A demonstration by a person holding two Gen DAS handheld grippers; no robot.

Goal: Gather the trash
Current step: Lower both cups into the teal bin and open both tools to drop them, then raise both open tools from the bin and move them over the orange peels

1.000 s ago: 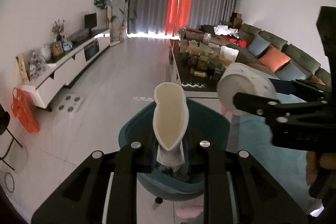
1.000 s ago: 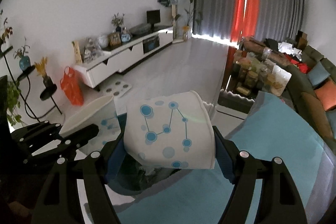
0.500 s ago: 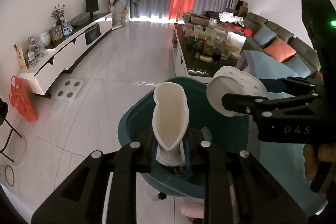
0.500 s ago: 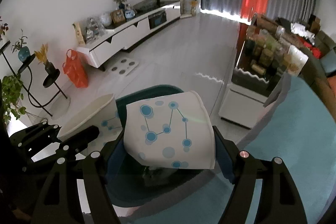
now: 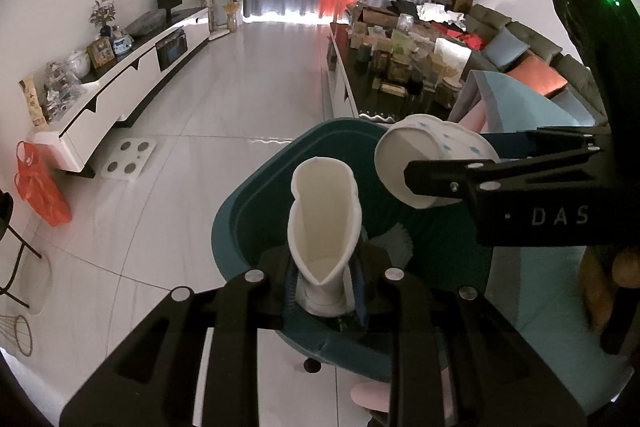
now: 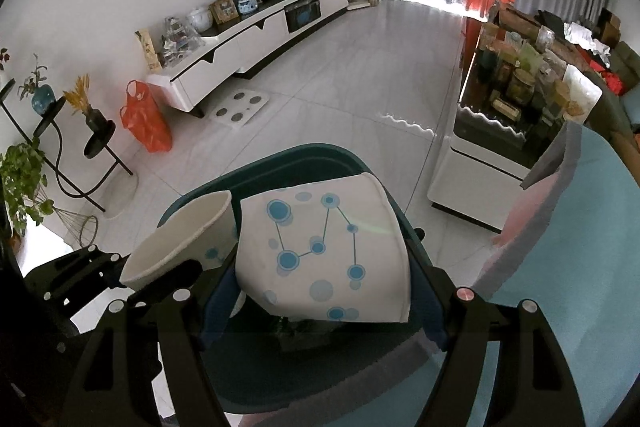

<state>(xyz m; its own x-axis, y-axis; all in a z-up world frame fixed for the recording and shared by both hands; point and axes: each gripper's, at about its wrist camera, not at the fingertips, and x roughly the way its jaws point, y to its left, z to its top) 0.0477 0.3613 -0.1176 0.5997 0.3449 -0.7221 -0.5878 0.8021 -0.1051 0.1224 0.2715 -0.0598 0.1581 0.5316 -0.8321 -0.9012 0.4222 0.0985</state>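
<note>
A squashed white paper cup (image 5: 324, 227) stands upright between the blue pads of my left gripper (image 5: 324, 289). Its jaws are opening, though the pads still touch the cup's base. My right gripper (image 6: 324, 307) is shut across a wider paper cup with a blue dot-and-line pattern (image 6: 328, 251). Both cups hang just above the open mouth of a teal trash bin (image 5: 232, 227) on the floor. In the left wrist view the patterned cup (image 5: 424, 163) sits to the right, over the bin's far rim. In the right wrist view the squashed cup (image 6: 184, 247) is at the left, and the bin rim (image 6: 280, 155) curves behind both.
A dark coffee table (image 5: 384, 95) crowded with jars stands past the bin. A teal blanket (image 6: 580, 267) covers the seat at the right. A white TV cabinet (image 6: 256, 39), an orange bag (image 6: 146, 123) and a black plant stand (image 6: 64, 147) line the left wall.
Both grippers came down and tipped forward with their cups. The teal bin now fills the space under them. The left pads have spread a little around the squashed cup.
</note>
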